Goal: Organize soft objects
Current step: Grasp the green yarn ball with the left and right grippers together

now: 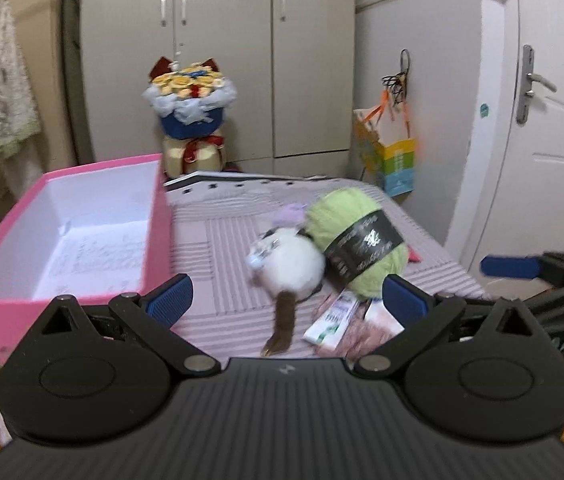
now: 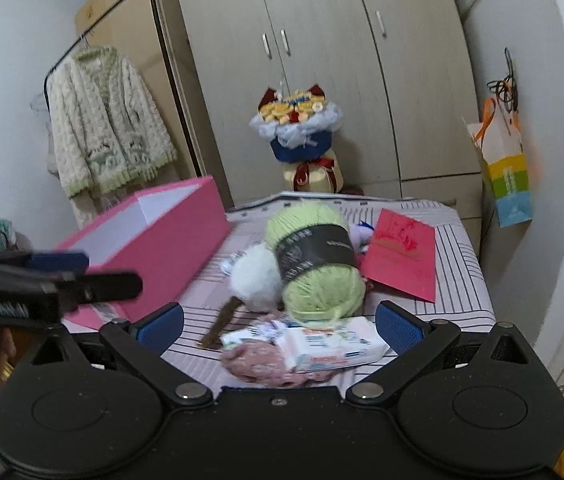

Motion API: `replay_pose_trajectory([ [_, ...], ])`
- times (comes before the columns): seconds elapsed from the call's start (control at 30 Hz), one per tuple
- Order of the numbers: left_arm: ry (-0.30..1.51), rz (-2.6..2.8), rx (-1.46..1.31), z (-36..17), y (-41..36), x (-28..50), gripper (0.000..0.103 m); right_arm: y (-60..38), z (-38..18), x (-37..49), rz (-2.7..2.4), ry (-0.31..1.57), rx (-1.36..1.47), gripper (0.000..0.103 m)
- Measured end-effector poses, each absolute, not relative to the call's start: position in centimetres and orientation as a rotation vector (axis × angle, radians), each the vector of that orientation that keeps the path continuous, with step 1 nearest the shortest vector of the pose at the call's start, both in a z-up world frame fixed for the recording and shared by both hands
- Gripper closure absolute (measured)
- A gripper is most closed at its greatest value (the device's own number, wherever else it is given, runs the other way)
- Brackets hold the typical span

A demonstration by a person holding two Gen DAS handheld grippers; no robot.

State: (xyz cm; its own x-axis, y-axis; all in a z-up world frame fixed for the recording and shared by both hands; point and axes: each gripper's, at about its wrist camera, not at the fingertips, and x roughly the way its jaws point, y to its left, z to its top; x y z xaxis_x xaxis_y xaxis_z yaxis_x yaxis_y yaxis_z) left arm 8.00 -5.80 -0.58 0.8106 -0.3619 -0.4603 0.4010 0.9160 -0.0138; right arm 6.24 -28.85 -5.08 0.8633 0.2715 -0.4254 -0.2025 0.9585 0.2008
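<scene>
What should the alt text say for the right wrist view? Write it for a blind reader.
An open gripper hovers over a striped table holding green yarn, a white pompom and a tissue pack. An open pink box stands at left, a red envelope at right.

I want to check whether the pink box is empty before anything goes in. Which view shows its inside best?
The left wrist view: it looks down into the pink box, showing the white floor and walls with nothing inside. The right wrist view shows mainly its pink outer side and a strip of the white inner wall; the floor is hidden.
</scene>
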Motion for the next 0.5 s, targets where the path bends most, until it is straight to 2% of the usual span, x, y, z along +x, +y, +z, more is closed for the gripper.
replay_pose_trajectory([
  [0.2, 0.440, -0.467, 0.038, -1.4, -7.4, 11.2, 0.001, -28.8, -6.1, 8.9, 0.244, 0.448, 0.062, 0.000],
  [0.33, 0.485, -0.546, -0.031, -2.1, -9.1, 13.7, 0.004, -29.1, -6.8, 11.4, 0.262, 0.438, 0.046, 0.000],
  [0.43, 0.503, -0.598, -0.062, -3.1, -10.3, 15.0, 0.008, -29.2, -7.6, 12.9, 0.306, 0.434, 0.063, 0.001],
  [0.5, 0.514, -0.632, -0.083, -3.7, -10.9, 15.7, 0.014, -29.2, -8.3, 13.7, 0.307, 0.428, 0.070, 0.004],
])
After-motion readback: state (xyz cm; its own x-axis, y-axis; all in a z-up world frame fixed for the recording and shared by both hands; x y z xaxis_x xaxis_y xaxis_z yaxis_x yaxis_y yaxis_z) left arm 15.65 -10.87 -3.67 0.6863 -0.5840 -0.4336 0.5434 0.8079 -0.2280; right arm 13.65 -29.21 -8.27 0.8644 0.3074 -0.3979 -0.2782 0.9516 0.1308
